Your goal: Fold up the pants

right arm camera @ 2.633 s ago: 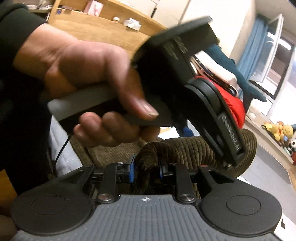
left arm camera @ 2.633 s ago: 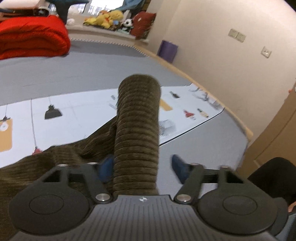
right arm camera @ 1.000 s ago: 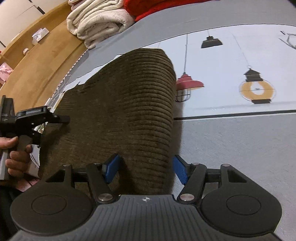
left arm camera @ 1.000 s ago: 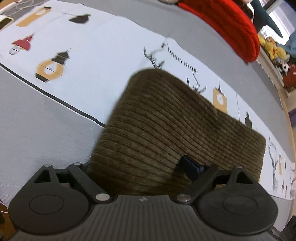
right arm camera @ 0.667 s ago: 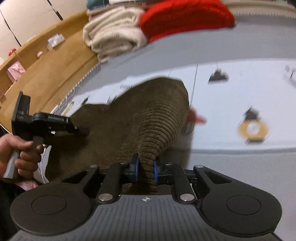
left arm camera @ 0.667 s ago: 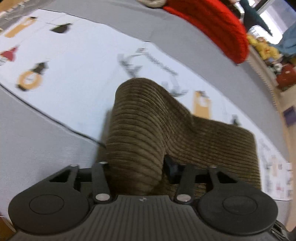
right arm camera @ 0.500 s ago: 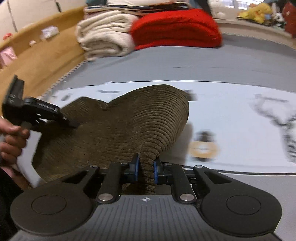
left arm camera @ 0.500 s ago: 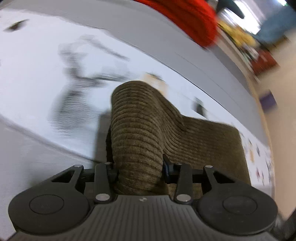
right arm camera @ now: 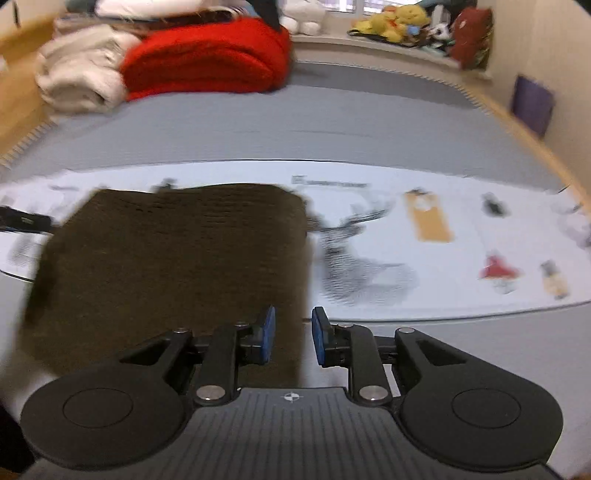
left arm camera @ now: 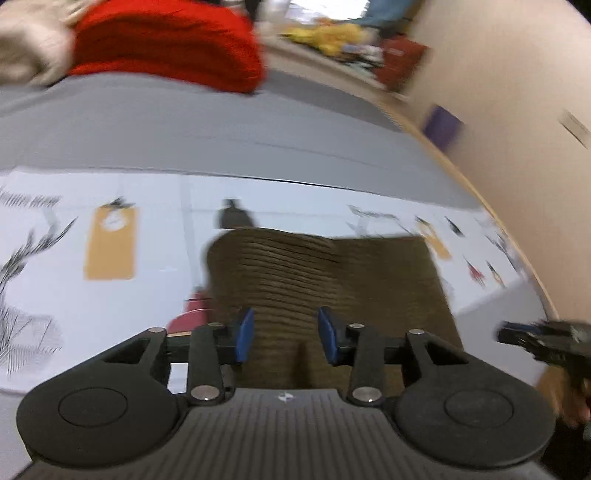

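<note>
The brown corduroy pants [left arm camera: 332, 280] lie folded into a flat rectangle on the white printed sheet [left arm camera: 110, 280]. My left gripper [left arm camera: 285, 336] is open just above the near left part of the pants, holding nothing. In the right wrist view the pants [right arm camera: 177, 258] lie flat to the left, and my right gripper [right arm camera: 290, 334] is open and empty over their near right edge. The right gripper also shows at the right edge of the left wrist view [left arm camera: 546, 341]. The left gripper tip shows at the left edge of the right wrist view [right arm camera: 26, 221].
The sheet [right arm camera: 424, 258] covers a grey mat [right arm camera: 295, 122]. A red blanket [right arm camera: 207, 62] and cream blankets [right arm camera: 77, 81] are stacked at the far side. Plush toys [right arm camera: 399, 18] line the window ledge. A purple item [right arm camera: 533, 103] leans on the wall at right.
Both grippers have opened and let go of the pants. The raised fold has dropped and the pants now lie flat. Both views have swung toward the far side of the mat.
</note>
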Motion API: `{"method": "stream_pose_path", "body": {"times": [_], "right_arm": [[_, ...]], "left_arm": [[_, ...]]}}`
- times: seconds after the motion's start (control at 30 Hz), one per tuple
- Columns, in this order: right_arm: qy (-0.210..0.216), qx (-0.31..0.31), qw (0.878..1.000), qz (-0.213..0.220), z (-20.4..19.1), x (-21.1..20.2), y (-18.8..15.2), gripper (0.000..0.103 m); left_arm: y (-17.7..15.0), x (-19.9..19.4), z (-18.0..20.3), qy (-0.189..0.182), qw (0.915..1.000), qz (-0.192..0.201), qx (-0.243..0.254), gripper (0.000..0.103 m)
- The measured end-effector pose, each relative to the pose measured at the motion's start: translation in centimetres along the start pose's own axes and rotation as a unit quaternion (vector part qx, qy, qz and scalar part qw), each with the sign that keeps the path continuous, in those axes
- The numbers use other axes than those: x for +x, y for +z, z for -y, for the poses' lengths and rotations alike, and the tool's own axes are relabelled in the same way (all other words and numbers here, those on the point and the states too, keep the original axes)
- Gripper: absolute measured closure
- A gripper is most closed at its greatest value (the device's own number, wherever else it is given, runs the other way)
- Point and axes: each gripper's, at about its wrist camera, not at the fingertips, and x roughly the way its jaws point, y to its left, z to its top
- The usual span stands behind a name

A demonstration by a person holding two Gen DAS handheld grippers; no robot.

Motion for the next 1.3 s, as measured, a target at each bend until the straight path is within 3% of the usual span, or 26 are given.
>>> {"method": "stream_pose_path", "body": {"times": [0.07, 0.1, 0.13, 0.17, 0.23, 0.33, 0.43, 0.5, 0.73, 0.93, 1.03, 1.07, 1.13, 1.3], "right_arm": [[0.058, 0.008, 0.998, -0.017, -0.3, 0.6, -0.6, 0.079], [0.065, -0.012, 0.998, -0.025, -0.9, 1.1, -0.9, 0.079], [0.063, -0.035, 0.997, -0.032, -1.5, 1.5, -1.2, 0.079], [0.061, -0.056, 0.995, -0.055, -2.0, 2.4, -1.7, 0.078], [0.044, -0.090, 0.986, -0.131, -2.5, 4.7, -3.0, 0.078], [0.031, -0.117, 0.987, -0.105, -3.8, 4.1, -2.2, 0.077], [0.043, -0.051, 0.997, -0.049, -2.7, 3.0, 0.2, 0.074], [0.022, -0.018, 1.000, -0.013, -2.4, 3.1, 1.9, 0.067], [-0.028, 0.062, 0.996, 0.052, -1.5, 5.6, 6.6, 0.064], [-0.053, 0.071, 0.995, 0.038, -1.1, 10.7, 7.9, 0.064], [-0.067, 0.069, 0.995, 0.009, -0.7, 13.7, 8.5, 0.062], [-0.073, 0.069, 0.995, -0.002, -0.7, 14.2, 8.5, 0.057], [-0.072, 0.081, 0.994, -0.014, -0.2, 15.4, 8.5, 0.057], [-0.078, 0.084, 0.993, -0.024, -0.1, 17.0, 8.7, 0.056]], "left_arm": [[-1.0, 0.3, 0.8, 0.000, 0.9990, -0.021, 0.040, 0.070], [-1.6, 1.1, 0.8, 0.023, 0.9972, -0.046, 0.054, 0.076], [-2.3, 2.0, 0.8, 0.051, 0.9939, -0.072, 0.065, 0.083], [-2.9, 2.8, 0.6, 0.078, 0.9898, -0.095, 0.073, 0.082], [-3.2, 3.2, 0.2, 0.086, 0.9890, -0.103, 0.061, 0.082], [-2.7, 2.3, 0.0, 0.082, 0.9919, -0.090, 0.037, 0.081], [-1.9, 1.5, -0.6, 0.083, 0.9947, -0.059, 0.010, 0.081], [-1.4, 1.1, -0.9, 0.087, 0.9956, -0.034, -0.005, 0.081], [1.9, 1.7, 0.4, 0.097, 0.9942, 0.029, -0.037, 0.081], [3.0, 3.9, 0.6, 0.112, 0.9922, 0.017, -0.052, 0.081], [2.6, 5.9, 0.5, 0.149, 0.9879, -0.039, -0.020, 0.080], [2.2, 6.7, 0.1, 0.161, 0.9852, -0.057, -0.011, 0.079], [2.2, 7.2, -0.8, 0.170, 0.9830, -0.066, -0.021, 0.064], [2.3, 7.7, -2.8, 0.160, 0.9830, -0.072, -0.055, 0.050]]}}
